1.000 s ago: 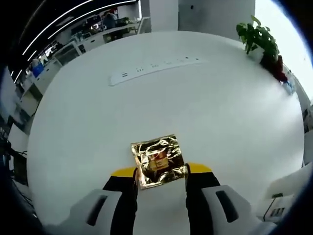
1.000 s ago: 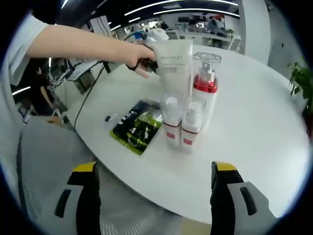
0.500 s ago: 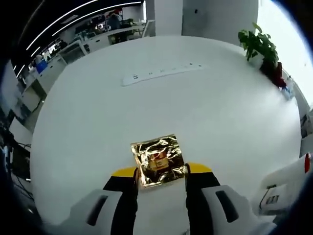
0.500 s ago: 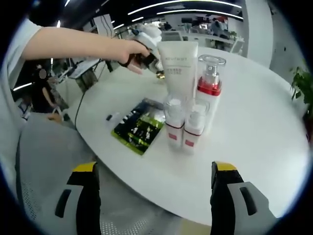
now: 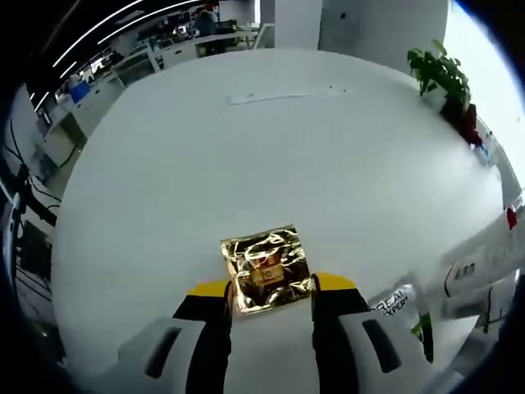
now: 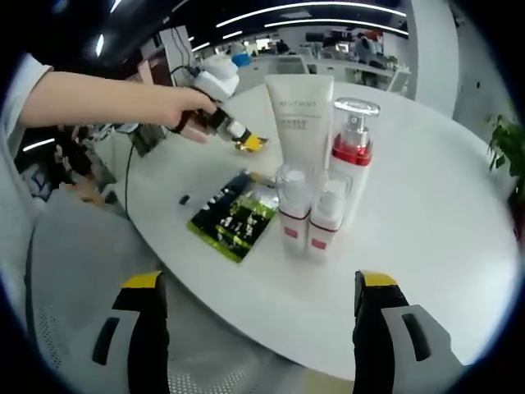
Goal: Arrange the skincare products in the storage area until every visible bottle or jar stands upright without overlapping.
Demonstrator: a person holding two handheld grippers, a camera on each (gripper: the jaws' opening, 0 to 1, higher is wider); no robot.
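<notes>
**Gold sachet in my left jaws, cluster off to its right**

My left gripper (image 5: 271, 302) has its jaws closed against the two side edges of a crinkled gold foil sachet (image 5: 266, 271), which sticks out forward over the white round table (image 5: 246, 164). From the right gripper view I see that same gripper (image 6: 250, 143) carried in the person's hand (image 6: 176, 107), hanging just beyond and to the left of the upright group. That group holds a tall white tube (image 6: 299, 123), a red-collared pump bottle (image 6: 349, 156) and two small red-labelled bottles (image 6: 308, 217), all standing, packed touching or nearly so. A dark green flat packet (image 6: 232, 220) lies flat beside them, its long axis angled away from me.

My right gripper (image 6: 256, 316) is spread wide and holds nothing, low at the near table edge.

I judge the left arm the nearer one: in its own view the white tube (image 5: 484, 258) and a labelled white container lie at the lower right, so the sachet would travel rightward to reach them.
</notes>
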